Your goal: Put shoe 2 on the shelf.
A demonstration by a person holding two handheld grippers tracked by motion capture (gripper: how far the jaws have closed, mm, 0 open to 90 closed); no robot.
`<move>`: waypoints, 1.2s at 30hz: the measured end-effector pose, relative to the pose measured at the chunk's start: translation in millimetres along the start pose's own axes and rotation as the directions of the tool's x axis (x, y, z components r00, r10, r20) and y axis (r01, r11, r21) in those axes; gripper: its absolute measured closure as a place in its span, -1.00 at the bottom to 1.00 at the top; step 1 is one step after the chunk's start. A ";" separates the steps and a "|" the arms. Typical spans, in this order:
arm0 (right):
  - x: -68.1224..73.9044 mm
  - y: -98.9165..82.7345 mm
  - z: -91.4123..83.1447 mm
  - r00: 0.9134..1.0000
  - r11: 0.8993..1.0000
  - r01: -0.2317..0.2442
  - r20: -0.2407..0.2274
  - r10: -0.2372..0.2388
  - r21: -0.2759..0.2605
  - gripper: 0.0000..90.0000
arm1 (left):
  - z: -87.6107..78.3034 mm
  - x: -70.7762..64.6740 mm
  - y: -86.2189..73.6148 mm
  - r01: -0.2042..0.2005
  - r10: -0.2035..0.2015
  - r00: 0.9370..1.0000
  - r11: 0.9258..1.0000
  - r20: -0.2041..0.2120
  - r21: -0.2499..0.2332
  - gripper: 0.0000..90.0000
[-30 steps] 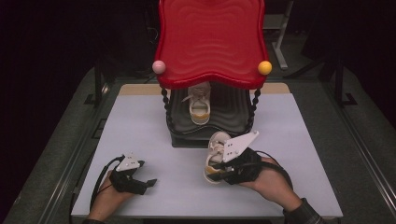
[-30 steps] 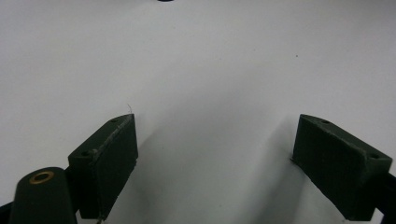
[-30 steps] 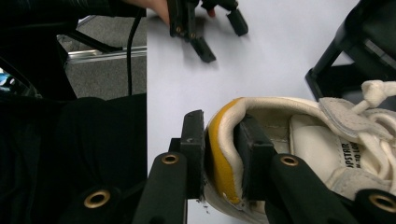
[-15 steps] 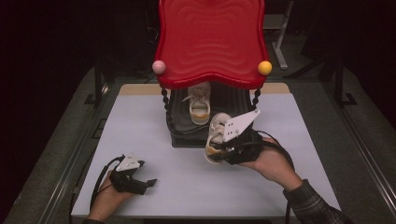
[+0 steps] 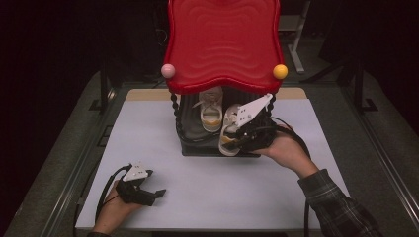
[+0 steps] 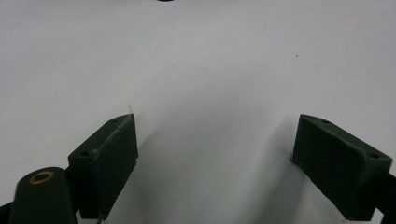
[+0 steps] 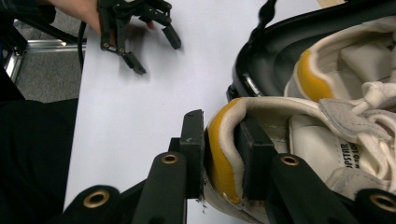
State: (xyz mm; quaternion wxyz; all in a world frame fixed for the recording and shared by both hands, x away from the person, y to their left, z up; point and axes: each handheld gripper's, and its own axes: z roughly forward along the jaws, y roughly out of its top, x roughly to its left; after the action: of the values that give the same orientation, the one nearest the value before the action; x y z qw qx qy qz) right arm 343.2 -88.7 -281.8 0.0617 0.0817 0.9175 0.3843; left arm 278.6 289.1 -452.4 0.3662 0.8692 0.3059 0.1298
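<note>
1. There are two cream-white lace-up sneakers with yellow heel linings. The first cream sneaker [image 5: 211,111] stands on the black tray-shaped lower shelf [image 5: 192,140] of a stand. The second cream sneaker [image 5: 230,129] is held just to its right, at about 3 o'clock from it, over the shelf's front right part.

2. There is one stand on the white rectangular table top [image 5: 163,148]. It has a glossy red wavy-edged plastic roof [image 5: 222,42] carried on black beaded posts [image 5: 174,111].

3. Two small balls sit at the roof's front corners: one pink ball [image 5: 168,70] at the left and one orange-yellow ball [image 5: 280,71] at the right.

4. There are two black two-jaw grippers, one in each of the person's hands.

5. The right gripper [image 7: 222,158] is clamped narrowly on the padded heel collar of the second sneaker. One jaw presses the outside of the heel and the other sits inside the shoe against the yellow lining. In the right gripper view the shoe runs from the jaws toward 2 o'clock, with the first sneaker beyond it at 1 o'clock.

6. The left gripper [image 5: 153,195] rests low on the table near the front left edge, at about 7 o'clock from the stand. Its jaws stand wide apart with only bare white table between them, well apart from both sneakers.
</note>
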 end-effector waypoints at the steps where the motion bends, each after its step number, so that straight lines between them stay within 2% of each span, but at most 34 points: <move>1: -4.0 0.3 0.3 1.000 1.000 0.003 -0.002 -0.003 -0.001 0.65 | 0.0 0.0 0.0 0.000 0.000 1.000 1.000 0.000 0.000 -0.71; 11: -27.9 -1.0 8.3 1.000 0.999 -0.009 -0.009 0.009 0.032 0.65 | 0.0 0.0 0.0 0.000 0.000 1.000 1.000 0.000 0.000 -0.71; 16: -30.6 -3.1 14.1 1.000 0.999 -0.001 -0.013 0.001 0.050 0.67 | 0.0 0.0 0.0 0.000 0.000 1.000 1.000 0.000 0.000 -0.71; 19: -33.9 -5.7 18.0 1.000 0.997 0.011 0.005 -0.011 0.074 0.68 | 0.0 -0.1 0.0 0.000 0.000 1.000 1.000 -0.001 -0.001 -0.71; 21: -36.3 -7.8 19.3 1.000 0.996 -0.004 0.017 0.003 0.086 0.68 | 0.1 -0.2 0.0 0.000 0.000 1.000 1.000 -0.002 -0.001 -0.71; 27: -39.8 -9.1 19.8 0.999 0.998 -0.013 0.032 0.011 0.064 0.63 | 0.1 -0.2 0.0 -0.001 0.001 1.000 1.000 -0.002 -0.001 -0.71; 29: -36.9 -9.3 19.8 0.998 0.998 -0.016 0.056 0.013 0.059 0.50 | -0.1 -0.3 0.1 -0.002 0.002 1.000 1.000 -0.002 0.001 -0.71; 33: -29.7 -9.2 8.3 0.995 0.999 -0.034 0.089 0.035 -0.006 0.32 | -1.1 -0.8 2.9 -0.006 0.006 1.000 1.000 -0.004 0.006 -0.66; 34: -27.1 -9.6 4.4 0.994 0.999 -0.048 0.097 0.050 -0.021 0.32 | -1.7 -1.7 5.1 -0.015 0.015 1.000 1.000 0.003 0.004 -0.49; 36: -22.9 -12.1 -3.8 0.993 0.996 -0.050 0.103 0.058 -0.075 0.32 | -0.5 -3.5 12.0 -0.017 0.017 1.000 1.000 0.011 -0.002 -0.40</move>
State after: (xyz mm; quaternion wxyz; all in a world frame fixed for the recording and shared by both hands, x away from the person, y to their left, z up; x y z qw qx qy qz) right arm 363.8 -104.2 -286.7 0.1023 0.1244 0.8960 0.4138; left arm 280.8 280.7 -443.5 0.3676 0.8722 0.2961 0.1283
